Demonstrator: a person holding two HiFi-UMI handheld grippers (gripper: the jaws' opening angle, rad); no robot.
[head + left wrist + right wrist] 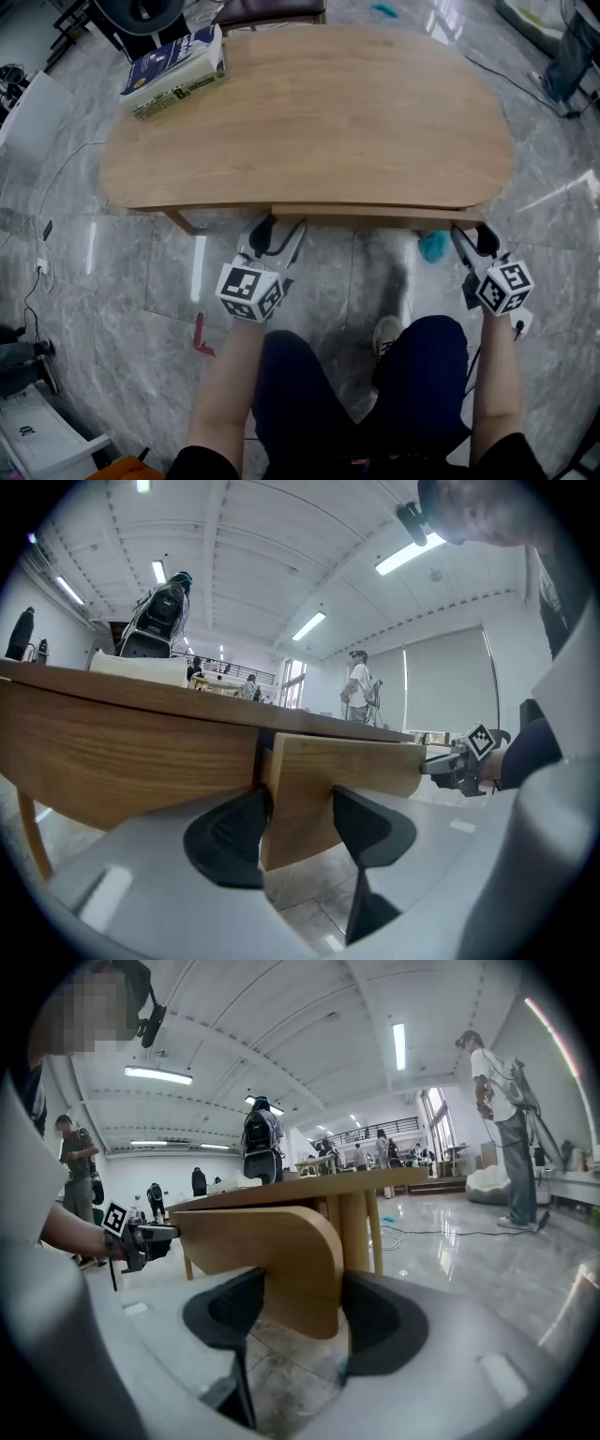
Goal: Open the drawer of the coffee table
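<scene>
At the lower middle of the head view, the left gripper (272, 230) reaches to the near edge of the coffee table (309, 112). Its own view shows its jaws standing wide apart around the left end of the drawer front (319, 780), the left pad tucked into the gap between that panel and the table's side board. At the lower right, the right gripper (473, 239) has its jaws spread around the drawer front's rounded right end, pads close on both sides; no clear squeeze shows. The drawer front (370, 212) runs as a thin wooden strip under the tabletop's near edge, sitting a little forward of it. A teal thing (433, 246) lies on the marble floor (122, 272) beside the right gripper. A blue and white box (173, 73) rests on the table's upper left corner.
</scene>
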